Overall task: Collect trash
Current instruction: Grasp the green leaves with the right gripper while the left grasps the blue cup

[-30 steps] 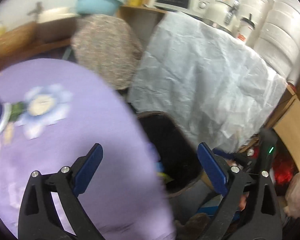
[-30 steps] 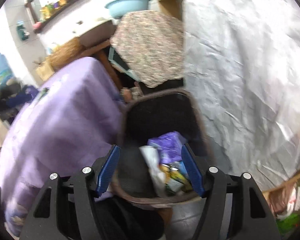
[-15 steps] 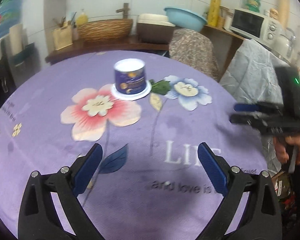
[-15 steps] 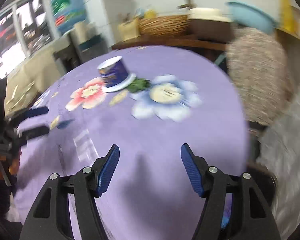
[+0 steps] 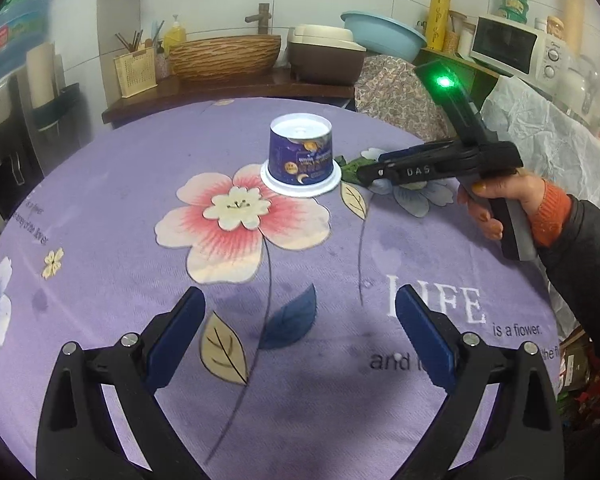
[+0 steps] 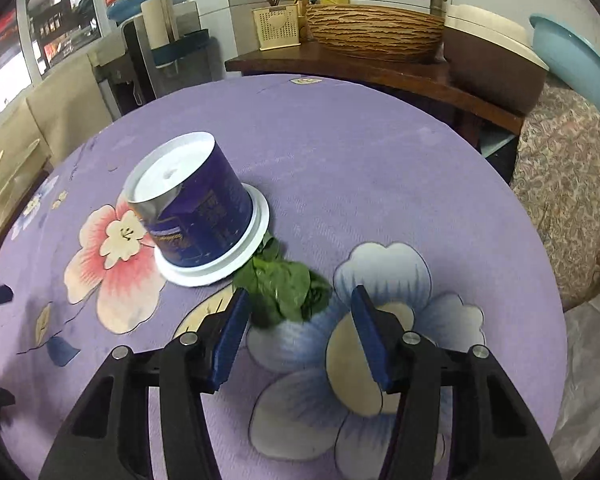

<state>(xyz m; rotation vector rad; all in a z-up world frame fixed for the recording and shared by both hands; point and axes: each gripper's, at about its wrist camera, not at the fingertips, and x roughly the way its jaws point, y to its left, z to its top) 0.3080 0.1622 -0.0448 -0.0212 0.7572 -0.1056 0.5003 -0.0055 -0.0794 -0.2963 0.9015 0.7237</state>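
Right wrist view is showing the right tongs [image 6: 296, 338], spread apart and empty, hovering just short of the crumpled green leaf [image 6: 286, 286] lying against the upturned purple paper cup [image 6: 196, 216] on the purple floral counter [image 6: 380, 152], while the left tongs [image 5: 300, 336] are hanging apart, farther off.

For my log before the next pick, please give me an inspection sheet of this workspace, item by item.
Surface: round table with purple floral cloth.
Job's things: upside-down blue cup; green leaf scrap touching its rim.
Clutter: nothing seen.
Grippers: right claw open, just short of the leaf; left claw open, empty, over the cloth.
Cables: nothing seen.
Surroundings: wicker basket, blue basin, microwave.
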